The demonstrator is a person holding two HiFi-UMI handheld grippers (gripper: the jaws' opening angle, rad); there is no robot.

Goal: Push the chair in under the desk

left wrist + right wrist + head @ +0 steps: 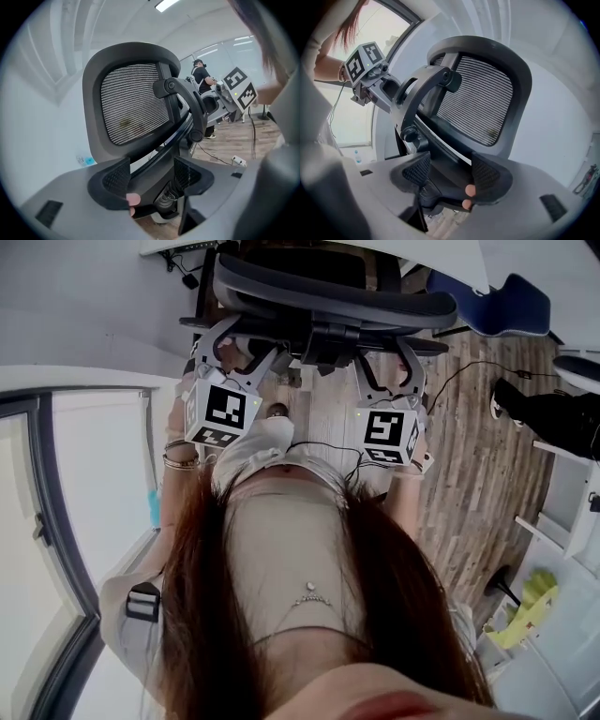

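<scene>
Head view, looking steeply down past my own hair: I am standing behind a black office chair (328, 292). It is sitting on the wooden floor (478, 484) with its back toward me and its front facing the white desk (448, 261) along the top edge of the picture. The seat seems to be partly beneath the desk edge, though I cannot tell how far. I am holding my left gripper (234, 348) and my right gripper (386, 367) up at the lower back of the chair, one toward each side.

I judge the pushing step to be in hand or just starting. The next move is calling for an even forward push from both sides, so that the chair rolls straight under the desk rather than swivelling.

In the left gripper view the jaws are standing wide apart, with the dark frame (154, 161) below the mesh backrest (136, 103) between them, and they are not pinching it. In the right gripper view the jaws are likewise spread around the same frame. Whether the pads are touching it, I cannot tell.
</scene>
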